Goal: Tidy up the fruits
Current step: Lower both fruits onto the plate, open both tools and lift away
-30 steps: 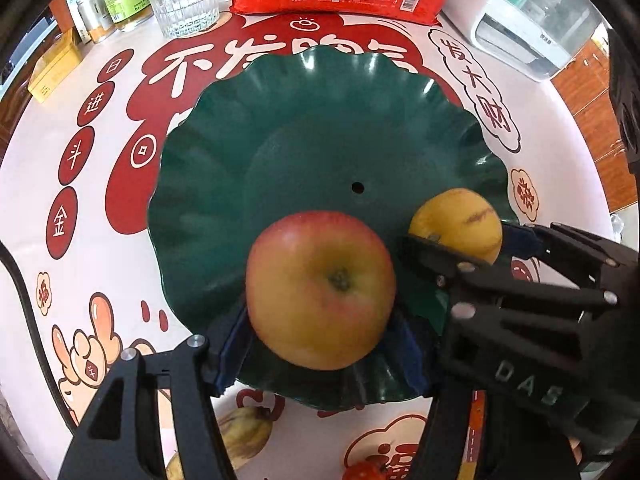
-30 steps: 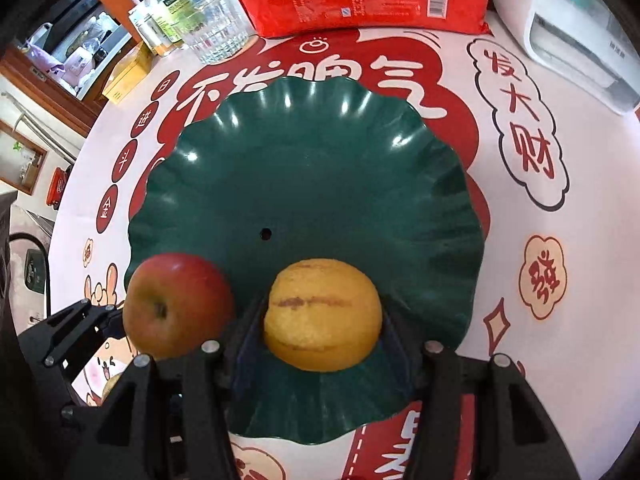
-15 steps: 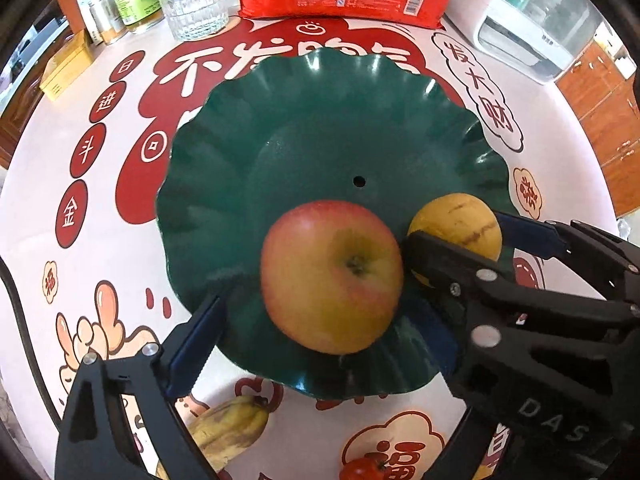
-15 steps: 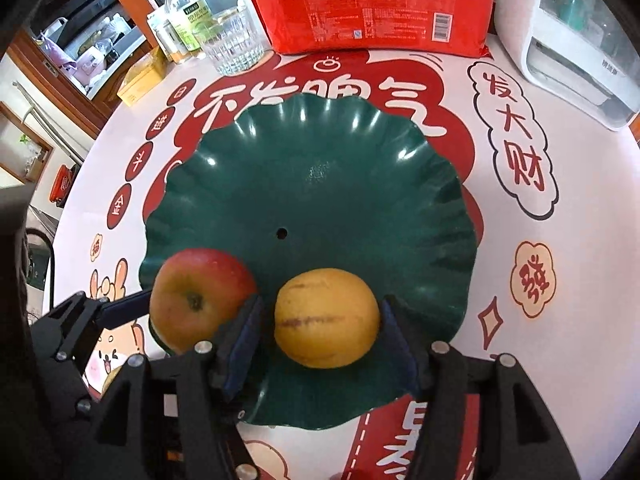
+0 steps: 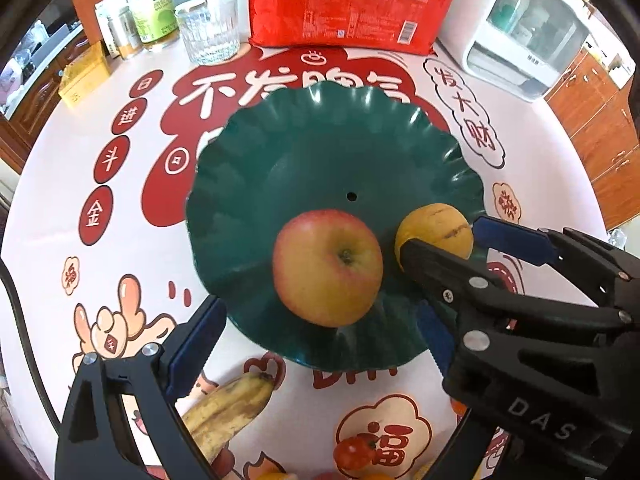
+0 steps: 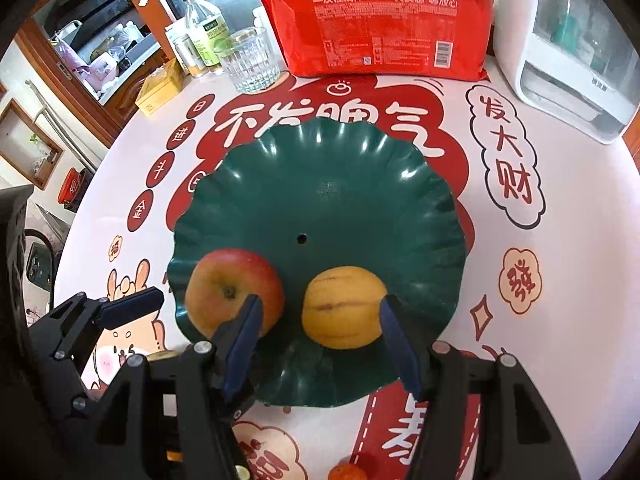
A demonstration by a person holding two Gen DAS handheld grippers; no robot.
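although the fisheye bends everything near the edges, both views show the green plate [image 5: 304,152] plainly in the middle of the frame, lying on the surface [image 5: 532,152] with its red and white print. at the bottom of the left wrist view several things are cut off or half covered: a spotted banana [image 5: 228,408] runs behind the left fingers, a small red fruit [image 5: 352,454] sits by the lower edge, and bits of orange beside it are too cropped to tell. in the right wrist view a small orange fruit [image 6: 347,473] is cut by the bottom edge. the bottles [image 6: 204,32] at the upper left are too small to read.

the apple [image 5: 328,266] lies on the near part of the plate, and the yellow fruit [image 5: 434,230] with brown streaks lies to its right, also on the plate. the left gripper [image 5: 320,344] stands wide open, having just been opening; the apple sits between its fingers [image 5: 196,340] in the picture but clear of both. the right gripper [image 6: 320,340] has also just been opening; the yellow fruit [image 6: 344,307] lies between its fingers [image 6: 242,340], with a gap on the left, while on the right the fingertip lies so close to the fruit that contact cannot be told. the apple [image 6: 234,290] is partly covered by the left of the two right fingers.
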